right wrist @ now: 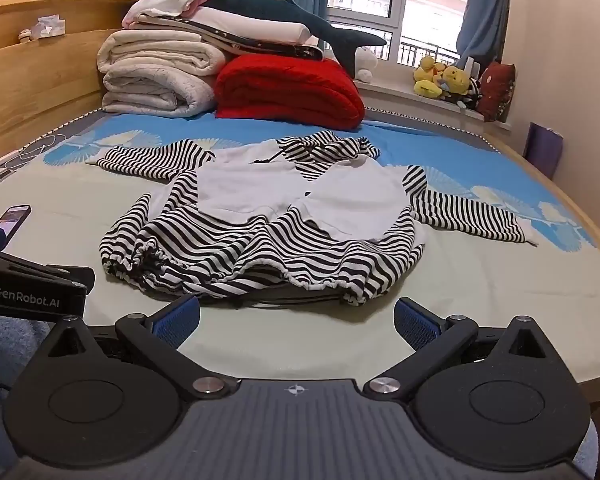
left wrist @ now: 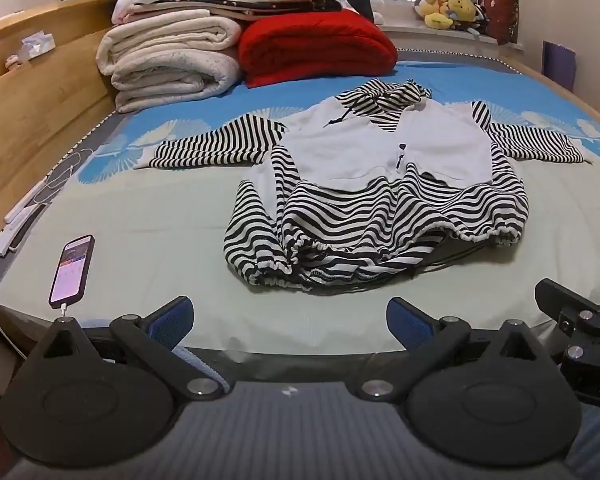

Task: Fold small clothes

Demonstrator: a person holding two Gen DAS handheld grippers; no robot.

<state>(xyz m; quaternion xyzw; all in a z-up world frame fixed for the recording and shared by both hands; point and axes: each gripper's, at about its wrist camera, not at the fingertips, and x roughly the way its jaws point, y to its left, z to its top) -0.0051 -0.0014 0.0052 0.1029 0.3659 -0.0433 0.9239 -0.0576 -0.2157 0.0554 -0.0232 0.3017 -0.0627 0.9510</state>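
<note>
Hoodie (left wrist: 380, 184) lies spread on bed, beyond both open jaws.

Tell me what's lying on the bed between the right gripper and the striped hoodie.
Nothing: only bare pale green sheet lies between the open right gripper and the hem of the striped hoodie, as the right wrist view shows.

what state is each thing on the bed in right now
striped hoodie: spread flat, sleeves out, not folded
phone: screen lit, cable plugged in
white blankets: folded, stacked
red blanket: folded
left gripper: fingers open, empty
right gripper: fingers open, empty
</note>
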